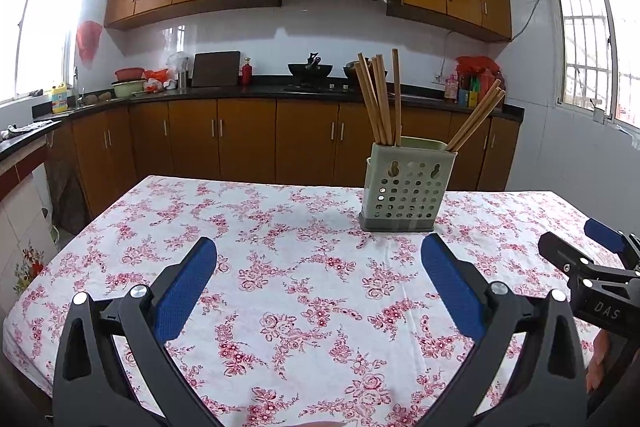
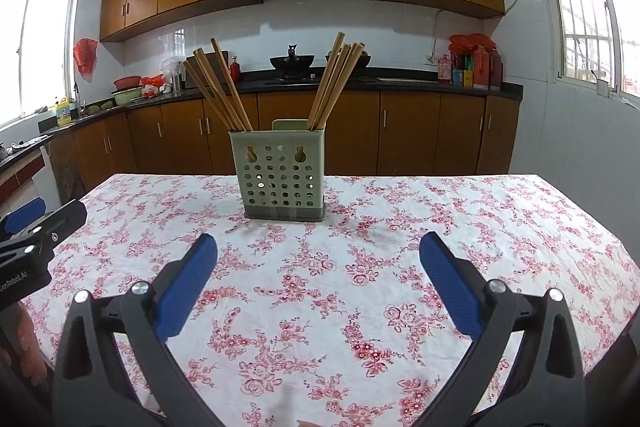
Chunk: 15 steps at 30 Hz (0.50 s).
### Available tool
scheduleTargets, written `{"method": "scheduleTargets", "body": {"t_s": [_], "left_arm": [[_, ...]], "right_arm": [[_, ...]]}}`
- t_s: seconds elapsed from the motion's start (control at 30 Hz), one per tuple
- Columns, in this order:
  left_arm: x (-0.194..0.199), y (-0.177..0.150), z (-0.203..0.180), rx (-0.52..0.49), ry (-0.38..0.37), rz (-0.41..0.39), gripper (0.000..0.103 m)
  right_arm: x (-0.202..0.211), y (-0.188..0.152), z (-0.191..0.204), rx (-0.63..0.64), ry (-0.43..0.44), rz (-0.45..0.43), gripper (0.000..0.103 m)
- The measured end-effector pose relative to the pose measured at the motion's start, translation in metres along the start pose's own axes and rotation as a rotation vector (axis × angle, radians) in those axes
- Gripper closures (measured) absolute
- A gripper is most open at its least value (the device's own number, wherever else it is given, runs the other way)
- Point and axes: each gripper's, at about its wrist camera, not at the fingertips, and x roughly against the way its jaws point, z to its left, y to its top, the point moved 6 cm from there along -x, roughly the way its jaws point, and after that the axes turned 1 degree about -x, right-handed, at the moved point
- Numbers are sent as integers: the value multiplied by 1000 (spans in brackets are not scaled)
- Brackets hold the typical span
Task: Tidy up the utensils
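Observation:
A pale green perforated utensil holder (image 1: 407,187) stands upright on the flowered tablecloth (image 1: 280,267); it also shows in the right wrist view (image 2: 282,177). Several wooden chopsticks (image 1: 378,99) stand in it in two bunches, one leaning left (image 2: 218,91) and one leaning right (image 2: 336,83). My left gripper (image 1: 319,251) is open and empty, short of the holder and to its left. My right gripper (image 2: 318,247) is open and empty, facing the holder from the front. The right gripper shows at the left wrist view's right edge (image 1: 576,251), and one finger of the left gripper (image 2: 44,223) at the right wrist view's left edge.
The table stands in a kitchen with brown cabinets (image 2: 400,135), a dark counter (image 2: 360,79) with a wok (image 2: 292,61) and bottles (image 2: 476,67). Windows are on both side walls. The table's far edge (image 2: 400,177) lies just behind the holder.

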Motion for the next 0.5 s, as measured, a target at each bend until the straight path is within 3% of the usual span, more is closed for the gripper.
{"method": "scheduleTargets", "body": {"t_s": [0.5], "left_arm": [[0,-1,-1,1,-1,3,2]], "right_arm": [[0,0,-1,-1,0,2,4]]}}
